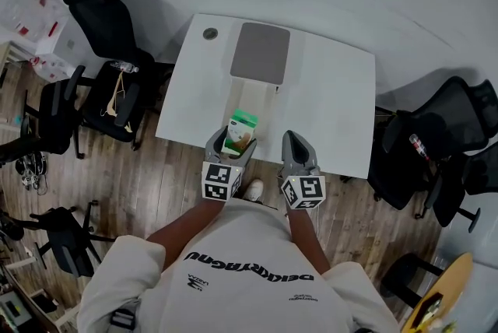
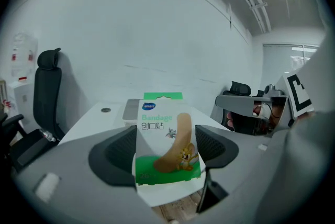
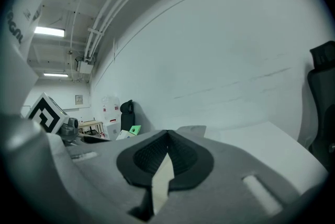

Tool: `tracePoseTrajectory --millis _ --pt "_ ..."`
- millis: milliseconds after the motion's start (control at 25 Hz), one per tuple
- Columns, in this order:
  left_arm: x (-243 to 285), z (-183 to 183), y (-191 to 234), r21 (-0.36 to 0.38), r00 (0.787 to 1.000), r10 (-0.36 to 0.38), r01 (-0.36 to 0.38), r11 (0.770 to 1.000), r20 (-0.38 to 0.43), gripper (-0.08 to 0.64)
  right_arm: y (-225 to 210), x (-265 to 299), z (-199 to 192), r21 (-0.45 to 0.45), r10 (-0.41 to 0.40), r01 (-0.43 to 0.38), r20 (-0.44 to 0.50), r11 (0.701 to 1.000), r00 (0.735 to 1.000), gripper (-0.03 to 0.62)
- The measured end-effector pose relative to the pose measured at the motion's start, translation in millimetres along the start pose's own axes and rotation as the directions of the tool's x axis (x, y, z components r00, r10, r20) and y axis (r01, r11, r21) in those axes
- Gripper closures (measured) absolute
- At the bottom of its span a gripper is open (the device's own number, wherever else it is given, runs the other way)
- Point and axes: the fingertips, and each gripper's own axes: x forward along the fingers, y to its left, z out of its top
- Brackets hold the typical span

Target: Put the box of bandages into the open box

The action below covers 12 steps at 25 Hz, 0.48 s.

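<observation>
The bandage box [image 1: 240, 131] is white and green with a cartoon plaster printed on it. It stands upright between the jaws of my left gripper [image 1: 231, 146], which is shut on it at the table's near edge; up close the bandage box [image 2: 166, 144] fills the left gripper [image 2: 163, 154]. The open box [image 1: 261, 52] is grey and lies farther back on the white table [image 1: 334, 98], beyond the held box; only its grey edge [image 2: 131, 109] shows past the bandage box. My right gripper [image 1: 297, 146] hovers beside the left one, its jaws closed together with nothing held [image 3: 166, 139].
A small round grommet [image 1: 210, 33] sits at the table's far left corner. Black office chairs stand at the left [image 1: 109, 36] and at the right [image 1: 451, 137] of the table. Wooden floor [image 1: 171, 184] lies below the near edge, and a white wall runs behind.
</observation>
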Motion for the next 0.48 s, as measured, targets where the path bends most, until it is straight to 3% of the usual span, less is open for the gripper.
tracePoseTrajectory --millis 480 --pt "23 -7 12 -0.049 0.997 -0.01 0.007 0.999 -0.07 0.201 0 19 1 0.01 -0.008 0.008 0.002 1.0 1.0 0.595"
